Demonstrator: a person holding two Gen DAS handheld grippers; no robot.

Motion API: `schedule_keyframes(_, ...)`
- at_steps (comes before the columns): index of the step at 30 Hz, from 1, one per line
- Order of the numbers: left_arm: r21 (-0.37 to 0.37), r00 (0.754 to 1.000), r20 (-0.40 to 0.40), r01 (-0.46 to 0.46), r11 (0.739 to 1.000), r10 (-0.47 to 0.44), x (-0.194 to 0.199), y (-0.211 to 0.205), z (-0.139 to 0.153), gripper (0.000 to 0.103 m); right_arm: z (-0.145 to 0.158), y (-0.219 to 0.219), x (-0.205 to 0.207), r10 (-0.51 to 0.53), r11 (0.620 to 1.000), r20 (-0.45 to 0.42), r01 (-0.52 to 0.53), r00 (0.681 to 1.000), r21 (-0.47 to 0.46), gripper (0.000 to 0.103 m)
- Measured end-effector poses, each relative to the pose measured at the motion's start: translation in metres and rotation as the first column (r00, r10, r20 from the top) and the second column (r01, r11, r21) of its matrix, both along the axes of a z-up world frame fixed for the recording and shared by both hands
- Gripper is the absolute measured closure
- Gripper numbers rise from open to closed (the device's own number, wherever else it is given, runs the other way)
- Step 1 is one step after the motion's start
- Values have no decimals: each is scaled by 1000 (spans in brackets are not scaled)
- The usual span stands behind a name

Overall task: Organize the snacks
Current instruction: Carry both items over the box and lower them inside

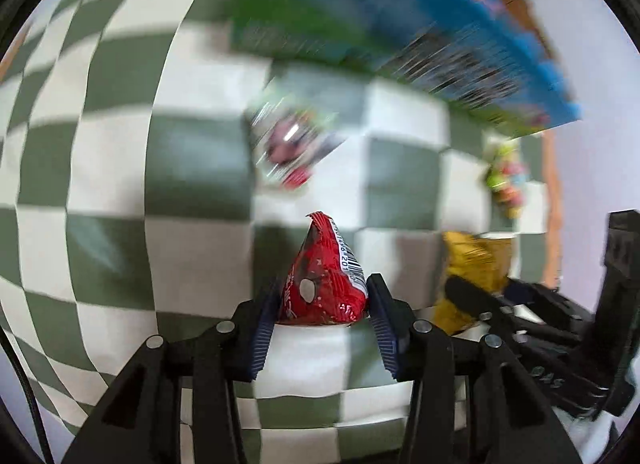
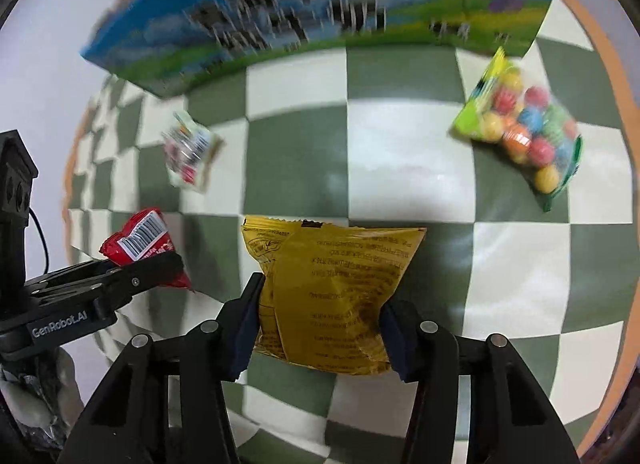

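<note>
In the left wrist view, the left gripper (image 1: 322, 300) is pinching a red snack packet (image 1: 324, 280) above the checkered cloth (image 1: 120, 143), below a blue box (image 1: 400, 23). In the right wrist view, the right gripper (image 2: 320, 316) is squeezing a yellow snack bag (image 2: 332, 292); a bag of coloured balls (image 2: 524, 127) is lying well apart, on the cloth.

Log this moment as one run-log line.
left tongs: grip red packet | right tongs: grip yellow packet | candy bag: on cloth

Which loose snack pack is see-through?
The gumball bag by the right table edge: clear film showing coloured balls. The small white pack is opaque; the red and yellow packs are held.
</note>
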State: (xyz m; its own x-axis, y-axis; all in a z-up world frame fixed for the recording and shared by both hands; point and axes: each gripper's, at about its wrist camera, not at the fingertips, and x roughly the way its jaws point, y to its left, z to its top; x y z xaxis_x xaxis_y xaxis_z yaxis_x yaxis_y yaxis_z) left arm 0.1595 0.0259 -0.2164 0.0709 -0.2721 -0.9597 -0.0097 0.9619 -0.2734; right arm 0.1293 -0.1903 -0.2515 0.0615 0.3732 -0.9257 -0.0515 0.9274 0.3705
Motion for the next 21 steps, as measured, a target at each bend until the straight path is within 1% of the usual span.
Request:
schedule_keyframes(1,-23,1000,17,9,1000,-9,6,-6,14,61,10,-4,3,-11,1000,12,11,1000,18,47)
schedule_keyframes(2,-57,999,41,15,998,-12,14,-4,29,61,22,-7,6,-20,999,27,19,999,36,47)
schedule_keyframes(4,-89,996,80,36,995,-29,25,-13,55,61,48,-17,14,-36,998,66,32,997,61,47)
schedule_keyframes(6,-120,990,133,60,991,-44,42,-11,86,61,80,-24,27,-43,997,127,34,991,73,47)
schedule_keyframes(8,-125,982,182,78,989,-54,61,-25,109,61,113,-34,47,-49,996,190,34,981,82,47)
schedule_keyframes(9,-121,977,202,89,989,-63,77,-26,120,61,127,-39,58,-53,996,217,35,975,83,47)
schedule_keyframes(11,-77,969,231,112,991,-91,106,-36,134,61,151,-44,89,-49,997,276,32,960,68,47)
schedule_keyframes(13,-37,965,240,118,992,-106,132,-44,137,61,160,-44,116,-41,999,313,32,949,32,47)
schedule_keyframes(15,5,967,228,116,993,-114,163,-43,136,61,162,-47,149,-32,999,323,35,946,-5,47)
schedule_keyframes(18,57,974,192,115,992,-123,201,-46,121,61,147,-49,188,-21,997,313,42,950,-59,47)
schedule_keyframes(21,84,985,129,101,991,-112,232,-43,94,61,127,-51,222,-28,996,268,48,963,-70,47)
